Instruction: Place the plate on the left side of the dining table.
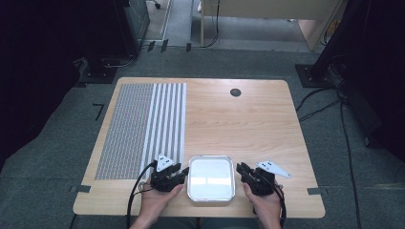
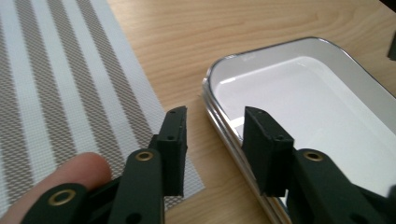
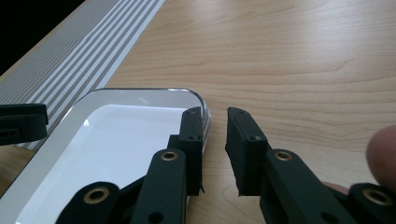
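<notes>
A shallow white rectangular tray with a shiny metal rim sits empty at the near edge of a light wooden table, between two hand-held grippers.

The left gripper straddles the tray's left rim, jaws spread. The right gripper is by its right rim, jaws parted. The left gripper view shows a grey-and-white striped woven placemat just beside the tray.

tray | white, chrome-rimmed, rounded rectangle; empty; flat | table's near edge, centre
</notes>
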{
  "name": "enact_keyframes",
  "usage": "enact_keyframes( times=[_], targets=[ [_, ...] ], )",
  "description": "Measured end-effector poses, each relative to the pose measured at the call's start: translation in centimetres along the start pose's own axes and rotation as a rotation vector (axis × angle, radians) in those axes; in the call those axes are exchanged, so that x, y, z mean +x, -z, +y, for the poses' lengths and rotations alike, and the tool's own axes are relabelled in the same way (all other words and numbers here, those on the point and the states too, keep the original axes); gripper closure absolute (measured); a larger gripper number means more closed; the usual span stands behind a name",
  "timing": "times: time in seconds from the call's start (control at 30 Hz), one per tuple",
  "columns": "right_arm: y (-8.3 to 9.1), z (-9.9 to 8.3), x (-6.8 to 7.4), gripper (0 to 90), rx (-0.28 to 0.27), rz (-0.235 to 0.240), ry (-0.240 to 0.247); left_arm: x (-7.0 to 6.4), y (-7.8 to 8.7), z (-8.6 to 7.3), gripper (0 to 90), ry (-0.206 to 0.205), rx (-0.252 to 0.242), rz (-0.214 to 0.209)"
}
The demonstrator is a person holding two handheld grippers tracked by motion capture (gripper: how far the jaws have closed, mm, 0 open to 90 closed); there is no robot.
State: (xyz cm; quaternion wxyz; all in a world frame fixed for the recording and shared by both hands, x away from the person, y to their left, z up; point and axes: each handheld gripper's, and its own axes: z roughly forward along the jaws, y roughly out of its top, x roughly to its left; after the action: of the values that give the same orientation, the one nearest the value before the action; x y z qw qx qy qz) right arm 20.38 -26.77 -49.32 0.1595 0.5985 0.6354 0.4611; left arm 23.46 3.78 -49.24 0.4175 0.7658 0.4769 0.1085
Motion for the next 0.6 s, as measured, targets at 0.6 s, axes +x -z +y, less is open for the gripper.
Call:
enact_keyframes(
  times=[0.6],
  targets=[
    [-0.70,-0.30,-0.34,89.7,0.114,0.124,-0.118,-0.82,-0.54,-0.29,80.7,-0.050,0.022,-0.030]
  ],
)
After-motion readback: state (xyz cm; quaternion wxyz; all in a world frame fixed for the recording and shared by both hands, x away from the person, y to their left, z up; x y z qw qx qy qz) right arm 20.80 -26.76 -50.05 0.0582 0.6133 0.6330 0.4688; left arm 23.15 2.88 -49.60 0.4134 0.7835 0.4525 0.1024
